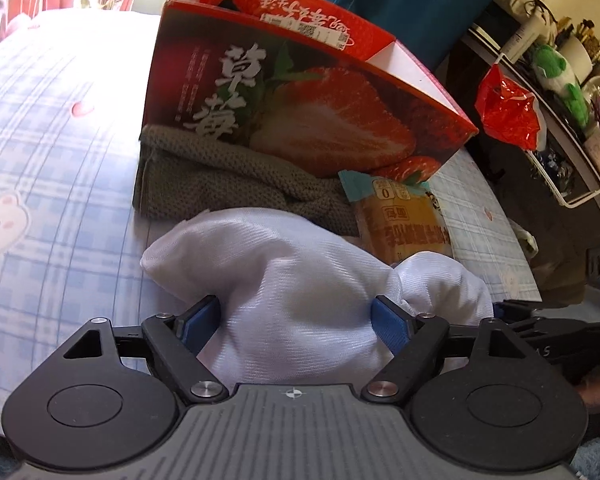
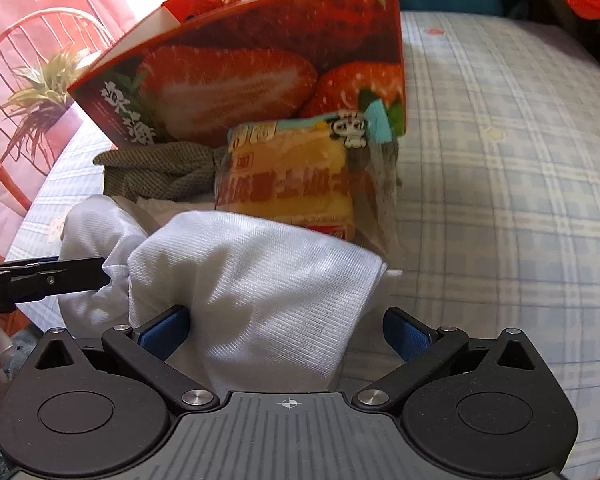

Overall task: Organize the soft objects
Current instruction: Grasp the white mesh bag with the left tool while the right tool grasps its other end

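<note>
White satin-like pouch [image 1: 300, 280] lies on the blue-checked bed [image 1: 60, 140], puffed and knotted near one end. Sits at 12 o'clock of the left hand-held gripper [image 1: 296, 308], pinched at the waist between both blue pads, bulging out past them at 10 and 2 o'clock; so clenched on the pouch. Seen from the right wrist, fills most of the gap of the right hand-held gripper [image 2: 288, 314]: touches the pad at 9 o'clock, stands clear of the pad [image 2: 408, 336] at 3 o'clock with bed sheet showing between; so released, jaws wide. Beyond the pouch at 12 o'clock, a red strawberry box [image 1: 320, 112], tilted, open top. Grey-brown knit [image 1: 228, 184] tucked under the box at 11 o'clock, touching the pouch. Yellow snack pack [image 1: 404, 220] at 1 o'clock, leaning against the box, lower edge hidden behind the pouch.
</note>
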